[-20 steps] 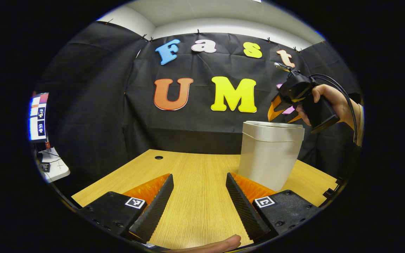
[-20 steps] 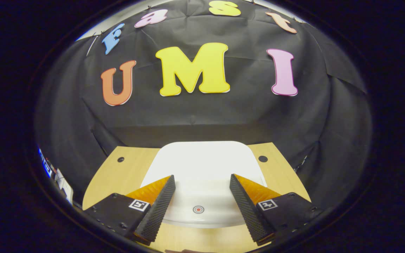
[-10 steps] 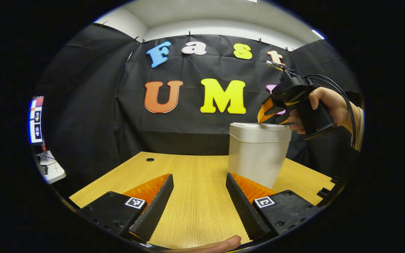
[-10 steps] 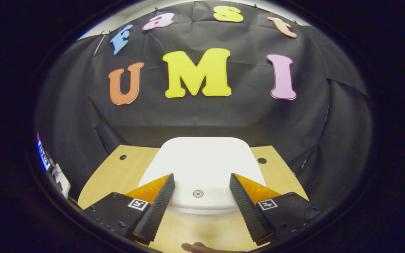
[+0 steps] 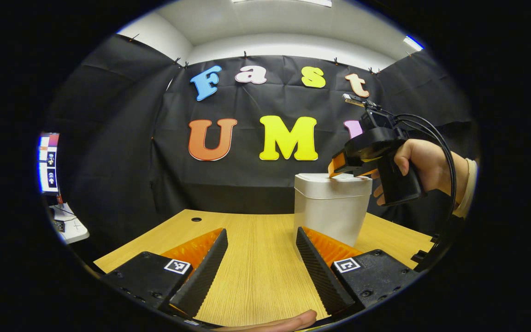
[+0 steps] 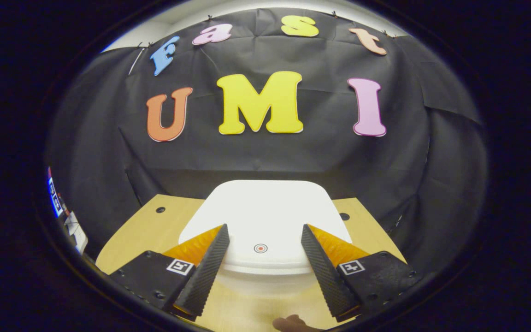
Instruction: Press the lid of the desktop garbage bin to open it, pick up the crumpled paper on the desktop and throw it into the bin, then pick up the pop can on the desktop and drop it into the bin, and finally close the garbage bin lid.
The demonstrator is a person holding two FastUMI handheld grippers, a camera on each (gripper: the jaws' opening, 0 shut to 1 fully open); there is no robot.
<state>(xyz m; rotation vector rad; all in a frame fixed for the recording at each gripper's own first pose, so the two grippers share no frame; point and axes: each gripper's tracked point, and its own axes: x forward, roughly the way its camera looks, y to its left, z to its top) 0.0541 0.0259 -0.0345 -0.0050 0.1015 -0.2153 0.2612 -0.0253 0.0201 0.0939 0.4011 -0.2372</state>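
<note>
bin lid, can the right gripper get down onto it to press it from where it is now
Probably yes. The right gripper hangs open just over the closed bin lid, its fingers either side of the small round mark near the lid's front edge. The left gripper view also shows it at the lid's rim, with nothing between them.

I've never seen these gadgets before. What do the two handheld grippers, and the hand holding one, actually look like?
Each gripper, left gripper and right gripper, has two wedge-shaped fingers with ribbed pads on black blocks carrying small square black-and-white markers. In the left gripper view, the right gripper has a black pistol-style handle with black cables looping back; a pale cuff shows at the wrist.
</note>
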